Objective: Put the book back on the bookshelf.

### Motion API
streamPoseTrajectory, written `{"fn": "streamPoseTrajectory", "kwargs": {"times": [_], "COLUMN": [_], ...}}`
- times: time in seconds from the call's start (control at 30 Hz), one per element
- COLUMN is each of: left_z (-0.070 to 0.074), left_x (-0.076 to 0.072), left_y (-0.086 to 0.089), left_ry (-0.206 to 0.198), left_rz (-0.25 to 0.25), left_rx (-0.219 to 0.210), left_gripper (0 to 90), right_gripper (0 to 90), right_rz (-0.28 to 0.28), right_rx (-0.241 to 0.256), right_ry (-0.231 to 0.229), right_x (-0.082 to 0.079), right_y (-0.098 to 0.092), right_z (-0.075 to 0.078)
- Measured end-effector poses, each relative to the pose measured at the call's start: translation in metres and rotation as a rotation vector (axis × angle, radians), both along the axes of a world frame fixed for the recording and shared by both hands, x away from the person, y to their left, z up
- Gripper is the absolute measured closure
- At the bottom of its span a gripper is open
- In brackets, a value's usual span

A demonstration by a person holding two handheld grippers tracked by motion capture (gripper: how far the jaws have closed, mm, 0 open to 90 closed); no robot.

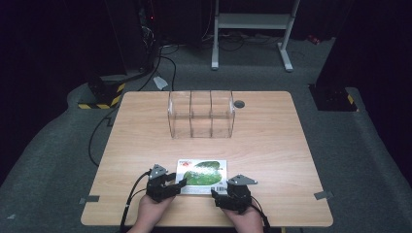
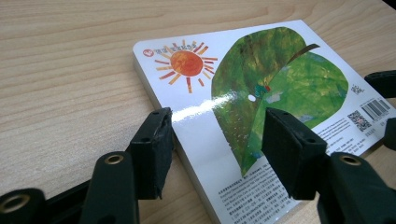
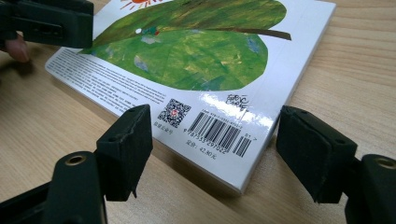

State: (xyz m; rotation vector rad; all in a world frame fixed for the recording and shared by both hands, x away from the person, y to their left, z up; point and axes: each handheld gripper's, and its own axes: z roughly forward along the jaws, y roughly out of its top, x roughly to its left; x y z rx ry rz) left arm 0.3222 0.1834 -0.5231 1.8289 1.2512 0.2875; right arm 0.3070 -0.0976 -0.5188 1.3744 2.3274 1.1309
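Note:
A white board book (image 1: 204,173), its cover showing a green leaf and an orange sun, lies flat near the table's front edge. My left gripper (image 1: 178,185) is at its left end. In the left gripper view the jaws stand open, with the gripper (image 2: 219,149) straddling the book's (image 2: 243,93) long edge below the sun. My right gripper (image 1: 225,193) is at the near right corner. Its jaws are open too, and the gripper (image 3: 219,151) frames the barcode corner of the book (image 3: 196,51). Neither pair of pads is closed on the cover.
A clear plastic box (image 1: 201,114) with three compartments stands at the middle back of the wooden table (image 1: 272,145). A small grey disc (image 1: 239,104) sits to its right. The left gripper's jaw (image 3: 51,21) reaches over the book's far corner in the right gripper view.

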Motion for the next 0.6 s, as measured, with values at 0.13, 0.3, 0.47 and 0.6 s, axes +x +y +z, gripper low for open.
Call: {"fn": "streamPoseTrajectory", "kwargs": {"times": [0.13, 0.3, 0.47, 0.6], "left_z": [0.000, 0.002, 0.007, 0.010], "left_x": [0.000, -0.001, -0.003, -0.006], "left_y": [0.001, 0.002, 0.004, 0.004], "left_ry": [0.002, -0.011, -0.040, -0.063], "left_rz": [-0.004, -0.002, -0.007, -0.007], "left_rx": [-0.008, -0.012, -0.027, -0.036], "left_gripper": [43.8, 44.6, 45.3, 45.6], "right_gripper": [25.8, 24.2, 21.7, 19.9], "right_rz": [0.005, 0.010, 0.018, 0.023], "right_rx": [0.005, 0.007, 0.010, 0.000], "right_ry": [0.003, 0.001, 0.002, -0.004], "right_x": [0.000, 0.000, 0.000, 0.000], "right_y": [0.000, 0.000, 0.000, 0.001], "right_z": [0.000, -0.001, -0.001, -0.001]}}
